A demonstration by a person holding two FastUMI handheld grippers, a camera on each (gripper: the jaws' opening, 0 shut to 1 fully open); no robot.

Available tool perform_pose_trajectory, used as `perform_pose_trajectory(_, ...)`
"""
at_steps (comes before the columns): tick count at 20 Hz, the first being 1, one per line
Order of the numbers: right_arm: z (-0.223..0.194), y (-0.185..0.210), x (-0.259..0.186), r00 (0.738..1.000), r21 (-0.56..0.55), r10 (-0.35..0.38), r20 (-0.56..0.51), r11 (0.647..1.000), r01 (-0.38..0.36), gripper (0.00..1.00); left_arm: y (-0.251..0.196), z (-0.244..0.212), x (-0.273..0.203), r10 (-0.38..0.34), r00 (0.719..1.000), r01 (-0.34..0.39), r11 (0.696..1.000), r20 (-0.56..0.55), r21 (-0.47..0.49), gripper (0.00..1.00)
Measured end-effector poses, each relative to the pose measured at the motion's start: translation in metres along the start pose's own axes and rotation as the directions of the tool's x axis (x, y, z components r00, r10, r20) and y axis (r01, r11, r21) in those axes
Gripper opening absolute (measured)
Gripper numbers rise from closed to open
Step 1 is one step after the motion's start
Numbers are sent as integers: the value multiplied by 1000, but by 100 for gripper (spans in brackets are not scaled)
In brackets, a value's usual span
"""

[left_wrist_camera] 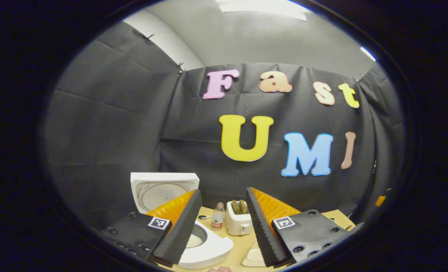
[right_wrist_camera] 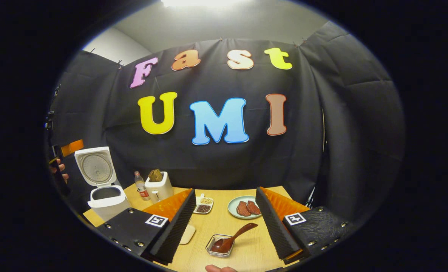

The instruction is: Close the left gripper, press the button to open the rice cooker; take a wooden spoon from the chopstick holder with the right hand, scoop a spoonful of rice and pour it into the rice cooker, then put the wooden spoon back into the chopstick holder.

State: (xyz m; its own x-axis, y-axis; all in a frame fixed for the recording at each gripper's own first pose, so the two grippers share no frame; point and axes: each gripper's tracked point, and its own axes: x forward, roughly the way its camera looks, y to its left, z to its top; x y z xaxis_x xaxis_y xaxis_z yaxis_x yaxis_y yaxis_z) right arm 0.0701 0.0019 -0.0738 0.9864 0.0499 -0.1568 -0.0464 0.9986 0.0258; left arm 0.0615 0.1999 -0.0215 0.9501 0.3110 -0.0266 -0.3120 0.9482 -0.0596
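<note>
Labels on bottle (left_wrist_camera: 218,216), toaster (left_wrist_camera: 239,223) too small.

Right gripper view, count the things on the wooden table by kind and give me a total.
Appliances: 2, the open white rice cooker and the white toaster
Bottles: 1, a clear plastic bottle with a red label
Dishes: 3, a pale green plate of meat, a white divided dish of grains, a small clear glass dish
Spoons: 1, a brown wooden spoon
Total: 7
</note>
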Motion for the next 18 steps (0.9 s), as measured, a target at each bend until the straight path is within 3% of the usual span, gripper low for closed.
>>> perform_pose_trajectory(4,-28,-19,12,996,11,-75,-57,997,76,96,-32,-22,-26,-129,991,130,991,-33,33,84)
perform_pose_trajectory(7,-54,-33,24,987,71,-122,-104,989,130,96,-66,-32,-37,-247,968,246,969,-38,-11,84)
perform_pose_trajectory(9,-77,-45,35,977,85,-158,-145,982,171,96,-77,-41,-40,-282,958,280,959,-52,-32,85)
perform_pose_trajectory(14,-146,-59,71,944,102,-147,-296,978,184,96,-99,-57,-43,-316,943,314,949,-105,-41,89)
perform_pose_trajectory(18,-191,-70,108,914,165,-125,-387,965,202,96,-105,-72,-39,-287,947,291,957,-146,7,88)
